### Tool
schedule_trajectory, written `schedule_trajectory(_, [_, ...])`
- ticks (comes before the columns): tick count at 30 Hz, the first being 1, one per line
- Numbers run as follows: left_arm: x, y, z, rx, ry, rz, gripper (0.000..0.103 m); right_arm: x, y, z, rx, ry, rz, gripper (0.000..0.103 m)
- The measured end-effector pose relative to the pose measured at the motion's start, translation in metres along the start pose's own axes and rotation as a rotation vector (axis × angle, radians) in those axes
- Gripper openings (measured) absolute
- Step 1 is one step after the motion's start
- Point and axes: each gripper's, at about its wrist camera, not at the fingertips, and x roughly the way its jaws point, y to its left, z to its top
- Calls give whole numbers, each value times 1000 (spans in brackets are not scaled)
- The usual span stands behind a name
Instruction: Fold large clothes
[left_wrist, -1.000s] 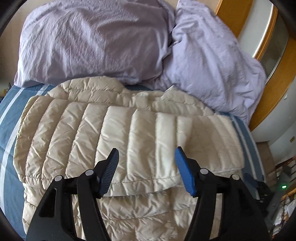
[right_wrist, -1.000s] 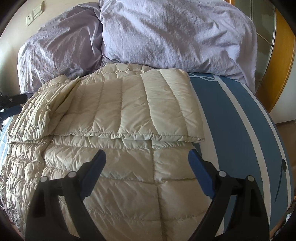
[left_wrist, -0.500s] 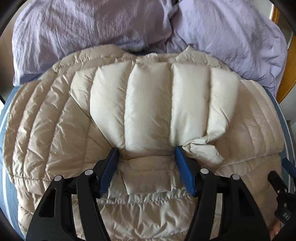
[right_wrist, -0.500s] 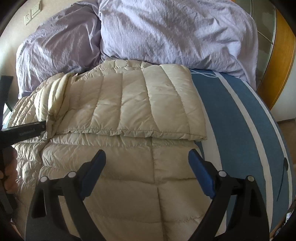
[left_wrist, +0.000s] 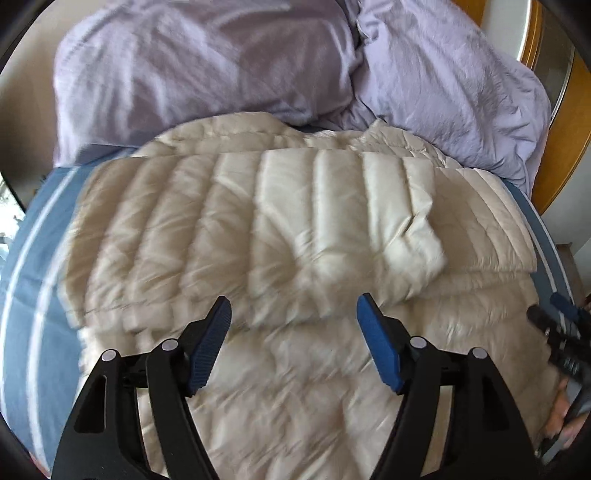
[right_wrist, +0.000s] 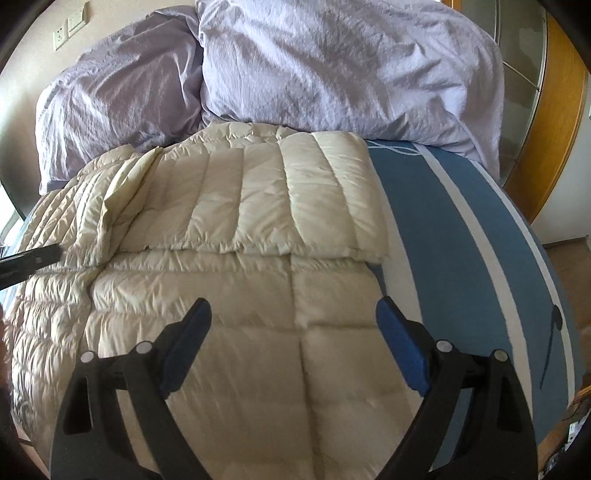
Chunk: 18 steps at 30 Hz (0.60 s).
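Both sleeves lie folded over the cream down jacket (right_wrist: 229, 295) on the bed (right_wrist: 461, 236) – the puffy left sleeve (left_wrist: 413, 243), at one o'clock of the opening, empty left hand-held gripper (left_wrist: 293, 321), may spring open, while the right hand-held gripper (right_wrist: 293, 325) hovers wide, holding nothing.

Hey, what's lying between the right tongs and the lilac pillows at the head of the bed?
In the right wrist view, only the cream puffer jacket: its folded-over sleeve lies between the right tongs and the lilac pillows.
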Motion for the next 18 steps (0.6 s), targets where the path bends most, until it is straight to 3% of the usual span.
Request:
schedule_trajectory(11, [-63, 109, -94, -87, -10, 84, 73, -43, -41, -54, 35, 41, -14, 90])
schedule_trajectory(18, [-82, 151, -151, -162, 21, 30, 73, -66, -58, -100, 19, 83, -19, 90])
